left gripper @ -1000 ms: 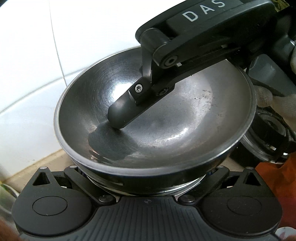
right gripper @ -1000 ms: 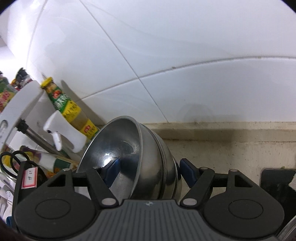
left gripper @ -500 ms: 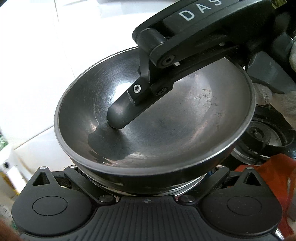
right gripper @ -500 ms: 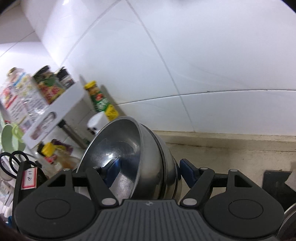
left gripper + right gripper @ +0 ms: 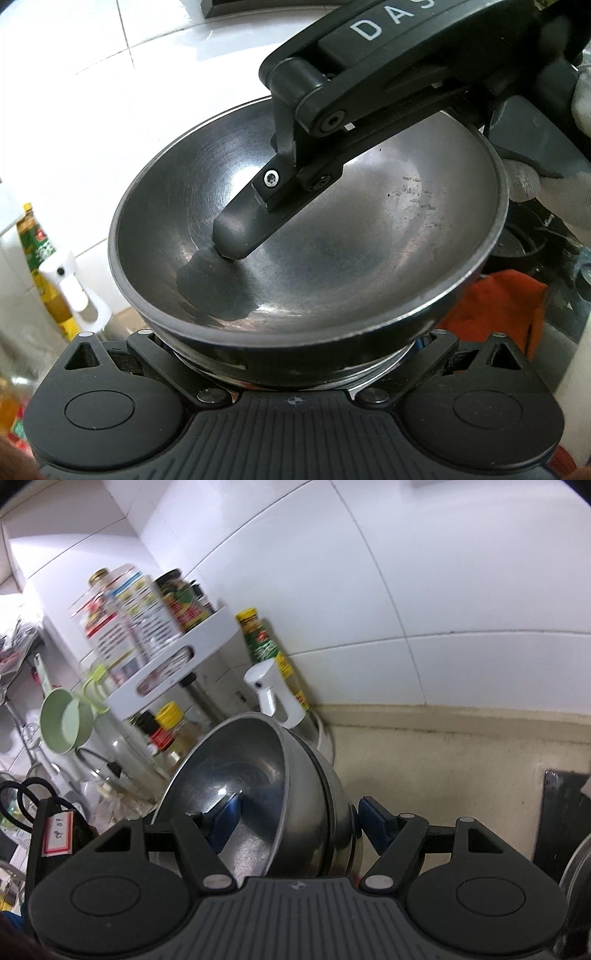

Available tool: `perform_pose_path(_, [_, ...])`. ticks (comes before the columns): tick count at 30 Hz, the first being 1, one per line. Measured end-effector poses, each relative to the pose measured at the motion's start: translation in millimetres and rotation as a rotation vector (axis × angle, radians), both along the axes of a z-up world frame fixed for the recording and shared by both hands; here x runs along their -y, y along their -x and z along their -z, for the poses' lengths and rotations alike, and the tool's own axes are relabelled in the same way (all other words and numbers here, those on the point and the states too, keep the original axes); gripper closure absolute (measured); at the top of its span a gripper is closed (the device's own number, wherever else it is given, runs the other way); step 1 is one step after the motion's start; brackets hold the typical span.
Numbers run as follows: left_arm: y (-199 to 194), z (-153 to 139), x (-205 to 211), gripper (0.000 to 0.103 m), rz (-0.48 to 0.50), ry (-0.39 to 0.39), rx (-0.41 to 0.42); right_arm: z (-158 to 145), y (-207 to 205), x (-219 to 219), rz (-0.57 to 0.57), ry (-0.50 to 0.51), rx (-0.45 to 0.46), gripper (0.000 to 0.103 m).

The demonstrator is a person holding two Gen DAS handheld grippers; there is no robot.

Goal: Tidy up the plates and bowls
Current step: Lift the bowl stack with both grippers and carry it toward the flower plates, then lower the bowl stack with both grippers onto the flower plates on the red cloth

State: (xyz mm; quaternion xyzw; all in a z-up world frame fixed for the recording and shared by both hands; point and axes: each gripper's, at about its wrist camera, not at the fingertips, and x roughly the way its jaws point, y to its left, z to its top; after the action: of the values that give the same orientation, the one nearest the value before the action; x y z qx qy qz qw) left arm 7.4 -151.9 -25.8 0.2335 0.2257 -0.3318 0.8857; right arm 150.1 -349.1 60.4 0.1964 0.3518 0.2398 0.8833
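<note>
The right gripper [image 5: 295, 812] is clamped on the stack of metal bowls [image 5: 280, 794] low in the middle of the frame, one finger inside, so they travel together without slipping.

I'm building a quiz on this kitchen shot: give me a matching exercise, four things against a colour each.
Things:
1. scoop
2. bottle cap
3. cloth
4. stacked bowls

Colours:
A. red-orange
B. silver
C. pale green
D. yellow

Pairs: 1-C, 2-D, 3-A, 4-B
</note>
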Motion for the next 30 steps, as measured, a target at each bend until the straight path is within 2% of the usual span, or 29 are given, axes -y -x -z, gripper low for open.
perform_pose_path(6, [43, 10, -10, 0.001, -0.009, -0.007, -0.021, 8, 27, -11, -0.021, -0.004, -0.021, 0.037])
perform_pose_path(15, [103, 50, -16, 0.001, 0.004, -0.028, -0.131, 48, 65, -28, -0.027, -0.012, -0.120, 0.037])
perform_pose_path(22, [128, 75, -12, 0.001, 0.016, -0.054, -0.157, 81, 78, -29, 0.003, -0.028, -0.189, 0.037])
perform_pose_path(30, [141, 85, -16, 0.000, 0.009, -0.056, -0.139, 90, 76, -42, -0.001, -0.027, -0.197, 0.037])
